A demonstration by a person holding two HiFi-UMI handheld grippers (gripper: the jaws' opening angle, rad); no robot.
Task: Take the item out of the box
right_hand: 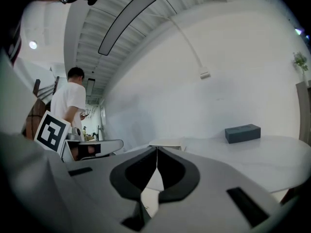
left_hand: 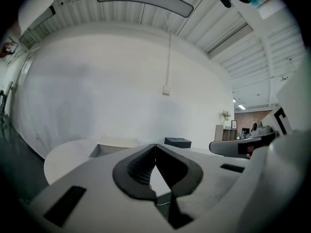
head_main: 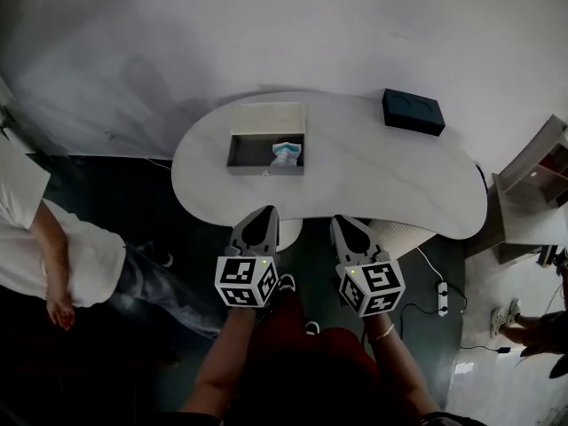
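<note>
An open box [head_main: 264, 139] with its lid folded back stands on the white table [head_main: 382, 180], left of the middle. Inside it lies a white and light-blue item [head_main: 286, 154], toward the box's right end. My left gripper [head_main: 265, 213] hangs shut and empty just short of the table's near edge, below the box. My right gripper [head_main: 342, 223] hangs beside it, also shut and empty. The left gripper view shows the box [left_hand: 114, 145] low and ahead beyond the closed tips [left_hand: 155, 146]. In the right gripper view the box [right_hand: 167, 144] sits just past the closed tips [right_hand: 156, 148].
A dark closed box [head_main: 413, 111] rests on the table's far right part; it is the dark box [right_hand: 242, 133] in the right gripper view. A person in a white shirt [head_main: 40, 247] sits at the left. A shelf [head_main: 532, 198] stands at the right, cables and a power strip [head_main: 441, 293] on the floor.
</note>
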